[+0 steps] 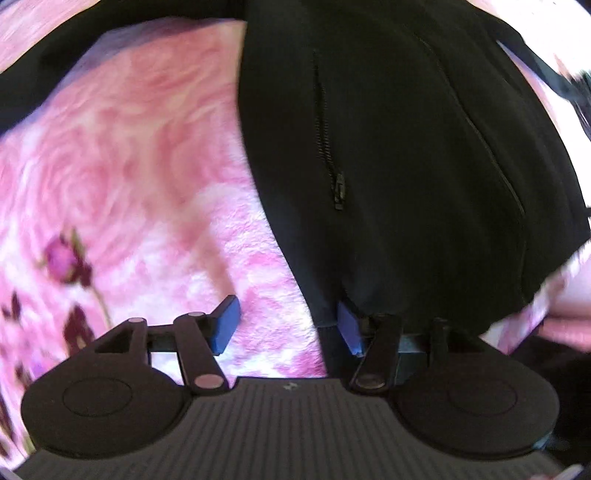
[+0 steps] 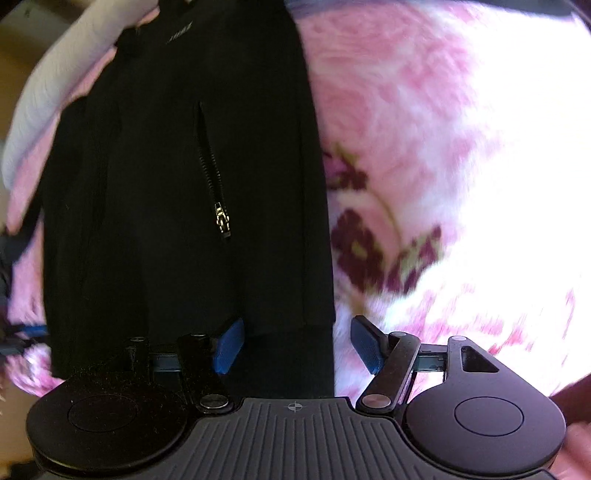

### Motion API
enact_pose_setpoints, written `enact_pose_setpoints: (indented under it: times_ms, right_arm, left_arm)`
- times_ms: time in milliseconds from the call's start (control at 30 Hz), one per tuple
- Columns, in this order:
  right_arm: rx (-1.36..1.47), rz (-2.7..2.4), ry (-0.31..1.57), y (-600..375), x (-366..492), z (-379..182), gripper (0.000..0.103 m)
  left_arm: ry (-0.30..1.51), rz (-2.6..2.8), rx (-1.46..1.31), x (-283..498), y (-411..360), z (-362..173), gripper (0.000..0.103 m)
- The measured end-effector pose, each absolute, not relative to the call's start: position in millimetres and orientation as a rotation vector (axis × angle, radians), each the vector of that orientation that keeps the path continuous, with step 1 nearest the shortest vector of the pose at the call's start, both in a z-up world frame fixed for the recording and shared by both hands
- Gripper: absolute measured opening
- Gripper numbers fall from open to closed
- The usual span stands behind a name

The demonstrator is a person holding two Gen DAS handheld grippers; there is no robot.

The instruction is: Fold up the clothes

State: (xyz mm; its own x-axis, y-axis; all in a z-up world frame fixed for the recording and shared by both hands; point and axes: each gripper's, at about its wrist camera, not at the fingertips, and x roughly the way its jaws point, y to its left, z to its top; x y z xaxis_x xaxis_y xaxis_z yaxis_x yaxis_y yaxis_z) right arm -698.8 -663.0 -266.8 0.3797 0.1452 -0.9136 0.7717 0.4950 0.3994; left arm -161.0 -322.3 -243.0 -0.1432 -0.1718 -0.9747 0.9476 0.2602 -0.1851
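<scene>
A black zip-up jacket [image 1: 406, 147] lies flat on a pink floral blanket [image 1: 129, 166]; a pocket zipper [image 1: 338, 192] runs down it. My left gripper [image 1: 288, 328] points down over the jacket's lower left corner. Its blue pads [image 1: 225, 328] stand apart, with the hem edge next to the right pad and blanket showing in the gap. In the right wrist view the jacket [image 2: 166, 184] shows its other pocket zipper [image 2: 221, 221] and a small chest logo [image 2: 179, 33]. My right gripper [image 2: 299, 345] straddles the lower right hem corner, pads [image 2: 367, 345] apart and not pressing the cloth.
The blanket [image 2: 443, 129] spreads wide to the right of the jacket, printed with dark red flowers [image 2: 369, 243]. A white ribbed cloth [image 2: 55, 92] lies beyond the jacket's upper left. A hand [image 2: 576, 439] shows at the lower right edge.
</scene>
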Motion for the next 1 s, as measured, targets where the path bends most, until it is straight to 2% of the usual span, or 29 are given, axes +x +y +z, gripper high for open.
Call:
enact_pose_setpoints:
  times_ms: [33, 133, 267, 333, 467, 533, 600, 633, 667, 733, 833, 1000]
  right_arm:
    - [1.03, -0.508, 1.136, -665, -702, -268, 0.016]
    - [1.003, -0.475, 1.168, -672, -706, -258, 0.006]
    - [0.877, -0.465, 1.217, -681, -723, -230, 0.005]
    - [0.893, -0.524, 1.254, -684, -736, -240, 0.0]
    - [0.983, -0.577, 1.25, -686, -757, -253, 0.0]
    - [0.965, -0.619, 1.179, -692, -765, -239, 0.0]
    - [0.996, -0.684, 1.083, -709, -777, -226, 0.005]
    - [1.003, -0.72, 1.044, -720, -783, -222, 0.015]
    - [1.008, -0.757, 1.007, -731, -789, -218, 0.032]
    - [1.018, -0.814, 0.948, -752, -798, -212, 0.051]
    - [1.024, -0.844, 0.885, -774, -805, -203, 0.052]
    - [0.969, -0.766, 0.897, -790, -744, -182, 0.053]
  left_arm:
    - [1.364, -1.207, 0.787, -162, -324, -242, 0.003]
    - [1.319, -1.258, 0.873, -177, -328, -226, 0.002]
    - [1.334, -1.276, 0.936, -189, -322, -218, 0.0]
    - [1.363, -1.247, 0.978, -194, -319, -226, 0.0]
    - [1.373, -1.21, 1.049, -196, -316, -227, 0.0]
    - [1.349, -1.196, 1.07, -194, -317, -221, 0.0]
    - [1.307, -1.176, 1.073, -188, -328, -210, 0.002]
    - [1.284, -1.167, 1.075, -185, -335, -205, 0.004]
    - [1.26, -1.158, 1.079, -183, -343, -201, 0.005]
    - [1.211, -1.147, 1.087, -183, -364, -194, 0.01]
    - [1.154, -1.154, 1.079, -192, -399, -183, 0.025]
    - [1.09, -1.149, 1.022, -213, -438, -163, 0.03]
